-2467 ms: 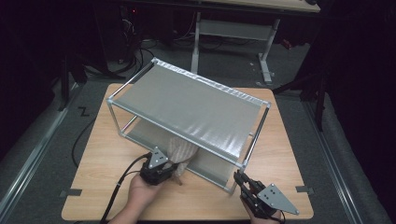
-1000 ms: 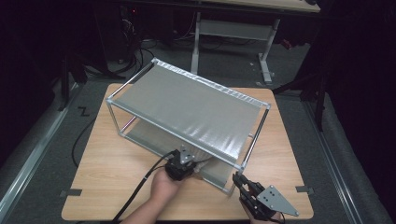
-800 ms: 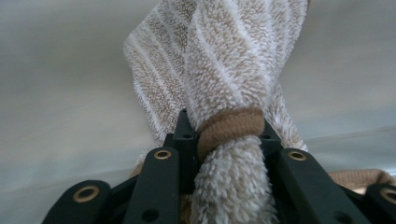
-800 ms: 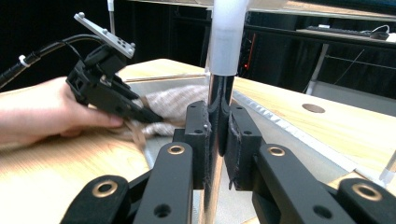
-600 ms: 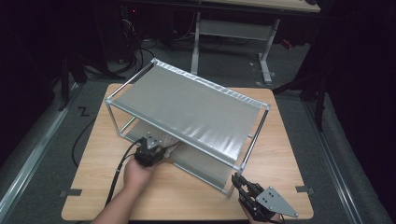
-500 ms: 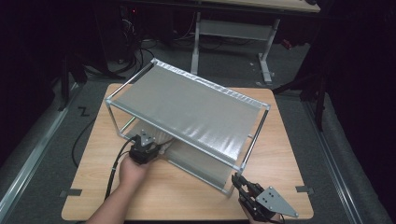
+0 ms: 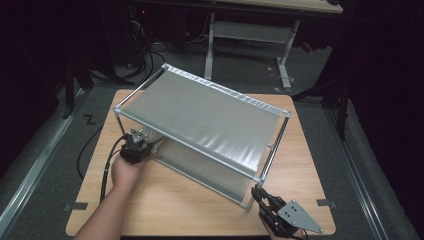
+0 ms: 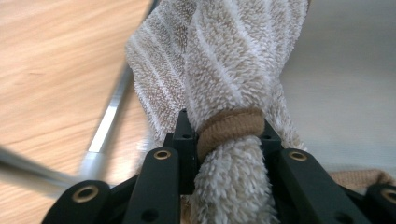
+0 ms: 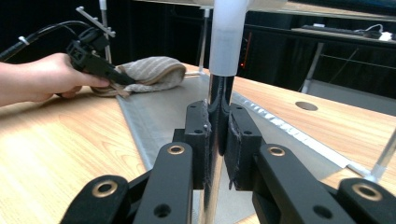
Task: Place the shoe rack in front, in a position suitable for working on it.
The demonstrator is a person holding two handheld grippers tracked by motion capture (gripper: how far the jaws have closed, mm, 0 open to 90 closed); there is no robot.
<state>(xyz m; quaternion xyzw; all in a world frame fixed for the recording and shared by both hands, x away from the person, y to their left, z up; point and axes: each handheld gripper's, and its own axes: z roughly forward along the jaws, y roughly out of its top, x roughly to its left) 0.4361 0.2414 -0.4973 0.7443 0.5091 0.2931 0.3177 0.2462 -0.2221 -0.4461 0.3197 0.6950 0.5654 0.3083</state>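
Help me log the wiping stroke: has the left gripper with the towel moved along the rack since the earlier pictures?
Yes. The left gripper, shut on the towel, has slid leftward along the rack's lower shelf, toward the near left post.

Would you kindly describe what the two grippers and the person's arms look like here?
Both grippers are black. The left gripper has angular jaws with brass-ringed screw holes, and a black cable trails from it beside the forearm. The right gripper has the same jaws and brass-ringed holes, and in the high view it carries a grey three-cornered plate with small holes. The left forearm is bare, with no sleeve showing.
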